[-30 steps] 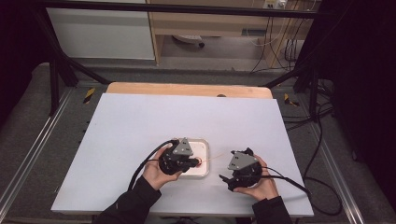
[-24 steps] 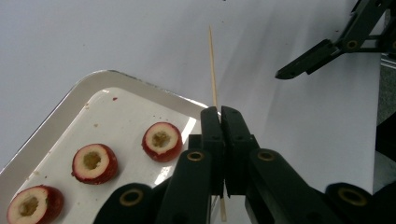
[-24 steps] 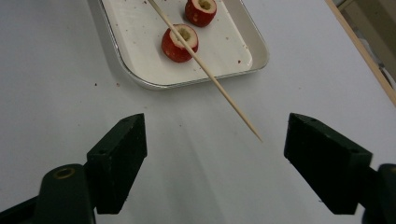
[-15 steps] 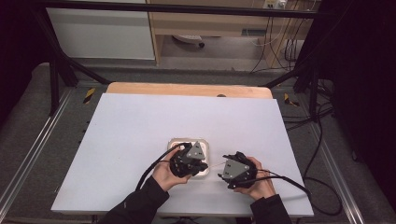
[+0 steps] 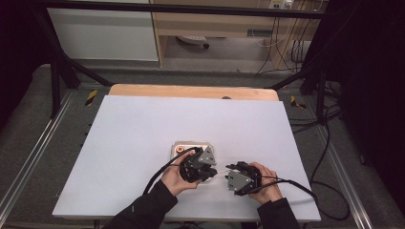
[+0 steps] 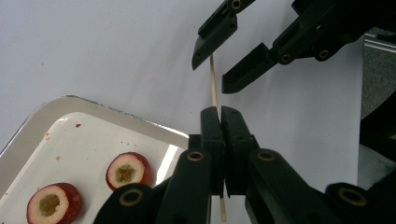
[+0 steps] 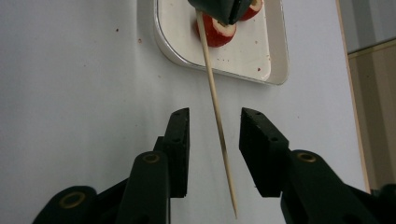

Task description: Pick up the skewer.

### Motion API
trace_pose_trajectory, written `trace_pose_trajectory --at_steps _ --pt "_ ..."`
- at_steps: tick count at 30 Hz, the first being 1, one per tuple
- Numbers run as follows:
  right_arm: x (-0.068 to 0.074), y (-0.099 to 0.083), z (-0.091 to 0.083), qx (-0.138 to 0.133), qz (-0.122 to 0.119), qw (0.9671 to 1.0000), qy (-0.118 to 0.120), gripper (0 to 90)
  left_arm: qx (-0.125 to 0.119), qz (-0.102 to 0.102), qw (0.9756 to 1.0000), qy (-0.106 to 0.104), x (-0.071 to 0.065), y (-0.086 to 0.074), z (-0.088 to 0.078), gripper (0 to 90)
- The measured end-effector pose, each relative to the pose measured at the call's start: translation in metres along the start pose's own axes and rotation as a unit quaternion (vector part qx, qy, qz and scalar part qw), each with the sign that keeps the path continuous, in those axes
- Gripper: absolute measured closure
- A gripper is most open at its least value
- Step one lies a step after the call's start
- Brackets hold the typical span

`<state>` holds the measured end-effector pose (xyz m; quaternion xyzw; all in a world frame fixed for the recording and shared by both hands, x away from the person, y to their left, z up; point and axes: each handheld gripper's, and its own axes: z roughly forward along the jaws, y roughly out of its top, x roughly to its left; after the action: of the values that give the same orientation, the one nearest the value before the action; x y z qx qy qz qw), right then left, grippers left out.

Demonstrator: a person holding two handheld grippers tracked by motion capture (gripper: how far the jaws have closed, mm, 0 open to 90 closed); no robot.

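1. The white tray (image 6: 42,116) sits at the near middle of the table (image 5: 143,124), with two cored red fruit halves, seemingly hawthorn: one (image 6: 53,204) nearer the tray's corner, the other (image 6: 128,169) beside it.
2. The left gripper (image 6: 219,114) has its jaws pressed together on a thin wooden skewer (image 6: 213,84), which runs through them and sticks out both ends. Over the last second this hand has swung from over the tray toward the other hand; in the high view the left gripper (image 5: 198,164) now sits at the tray's near right corner.
3. That swing presents the skewer (image 7: 215,109) to the other hand: its free end now lies between the right gripper's jaws.
4. The right gripper (image 7: 214,126) has its jaws apart either side of the stick, touching nothing. In the high view it (image 5: 229,171) rests just beside the left one.
5. My judgement: a handover or two-handed steadying is being set up, before fruit is threaded; none is on the skewer yet.
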<state>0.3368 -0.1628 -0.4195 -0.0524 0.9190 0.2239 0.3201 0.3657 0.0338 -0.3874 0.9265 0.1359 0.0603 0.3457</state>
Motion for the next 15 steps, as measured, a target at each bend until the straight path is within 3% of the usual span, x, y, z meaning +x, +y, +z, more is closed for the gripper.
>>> trace_pose_trajectory --at_steps 2,15 --pt "0.0006 -0.0004 0.0013 -0.001 -0.020 0.9998 0.000 70.4 -0.001 0.001 1.0000 -0.002 -0.0008 0.0003 0.0001 88.7" --pt "0.0026 -0.0012 0.0016 0.008 -0.062 0.9981 -0.003 87.3 -0.001 0.005 1.0000 -0.007 -0.0029 0.0000 0.0010 88.7"
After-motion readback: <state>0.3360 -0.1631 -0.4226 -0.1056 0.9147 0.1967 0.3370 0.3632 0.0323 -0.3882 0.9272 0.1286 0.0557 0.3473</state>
